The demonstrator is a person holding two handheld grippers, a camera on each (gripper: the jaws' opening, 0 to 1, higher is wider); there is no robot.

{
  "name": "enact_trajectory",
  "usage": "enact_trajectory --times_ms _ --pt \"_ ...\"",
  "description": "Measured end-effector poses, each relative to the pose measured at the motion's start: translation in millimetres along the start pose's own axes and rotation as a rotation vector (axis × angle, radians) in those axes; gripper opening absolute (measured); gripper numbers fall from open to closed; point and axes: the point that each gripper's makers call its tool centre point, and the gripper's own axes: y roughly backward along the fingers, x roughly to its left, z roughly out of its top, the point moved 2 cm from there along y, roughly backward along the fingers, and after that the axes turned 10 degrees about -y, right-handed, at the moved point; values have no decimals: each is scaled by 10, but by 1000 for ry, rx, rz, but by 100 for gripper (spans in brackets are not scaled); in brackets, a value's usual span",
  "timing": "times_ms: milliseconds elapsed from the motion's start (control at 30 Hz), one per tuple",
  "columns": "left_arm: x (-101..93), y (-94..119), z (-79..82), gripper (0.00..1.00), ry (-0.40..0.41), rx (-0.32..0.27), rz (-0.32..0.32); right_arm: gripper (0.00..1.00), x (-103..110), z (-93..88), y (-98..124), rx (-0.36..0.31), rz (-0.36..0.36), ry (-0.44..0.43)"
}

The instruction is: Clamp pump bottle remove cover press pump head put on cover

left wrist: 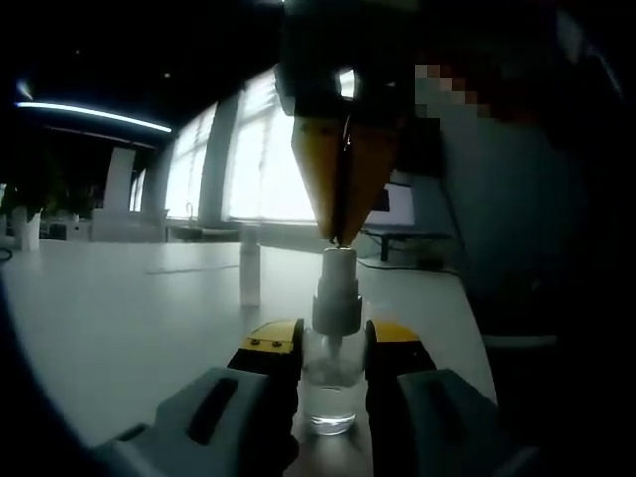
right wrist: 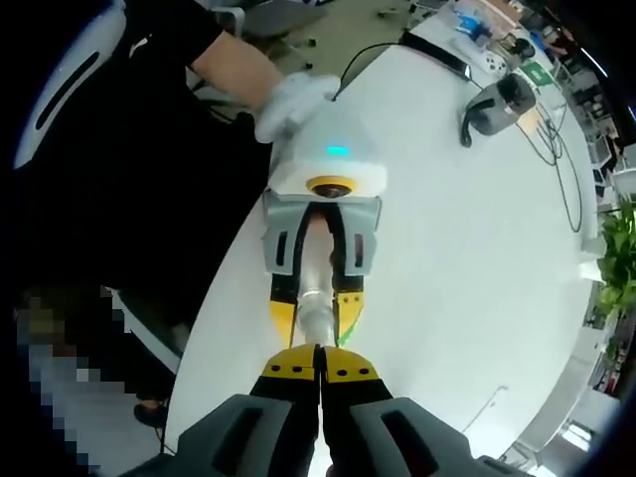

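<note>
The left gripper (left wrist: 332, 348) holds the pump bottle (left wrist: 331, 383) between its two jaws, which press on the clear lower body from both sides, so the bottle stands upright on the white table (left wrist: 119, 328). Its pump head (left wrist: 336, 293) rises just beyond the jaw tips, and it is bare: no cover sits on it.

From above, the right gripper (left wrist: 338, 234) comes down on this pump head. In the left gripper view its yellow jaws are drawn together to a point, and that point touches the top of the head. In the right gripper view the same gripper (right wrist: 319, 363) shows its jaws meeting with nothing between them, and directly beyond their tips is the bottle (right wrist: 316, 316), held by the other gripper (right wrist: 316, 298).

Farther ahead of the left gripper, a small pale cylinder (left wrist: 250, 266) stands alone on the table. I think this is the cover, but it is too dim to be sure.

So, as I judge it, the clamping is done and the cover is already off. The pressing step is now in hand; whether the head is pushed down already I cannot tell. What is left is to finish the press, then pick the cover and put it back on the head.
</note>
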Motion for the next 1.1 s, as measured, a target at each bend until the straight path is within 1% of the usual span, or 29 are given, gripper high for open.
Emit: enact_trajectory --times_ms 133,433,700,867,933,967,1100 --pt "1 0 -1 16 1 0 0 0 -19 23 -6 -5 2 11" --pt "3 2 -3 16 0 1 -2 0 -3 21 -19 -3 25 -5" --pt "-1 4 -1 16 -2 1 0 0 29 30 -30 13 51 9" --pt "3 3 -2 16 -2 1 -1 0 42 37 -28 33 47 31" --pt "1 1 -3 16 -3 1 -1 0 63 27 -103 37 44 31" --pt "3 1 -4 16 -4 1 -1 0 48 30 -82 36 43 39" --pt "6 3 -3 16 -2 1 0 0 29 30 -76 33 53 27"
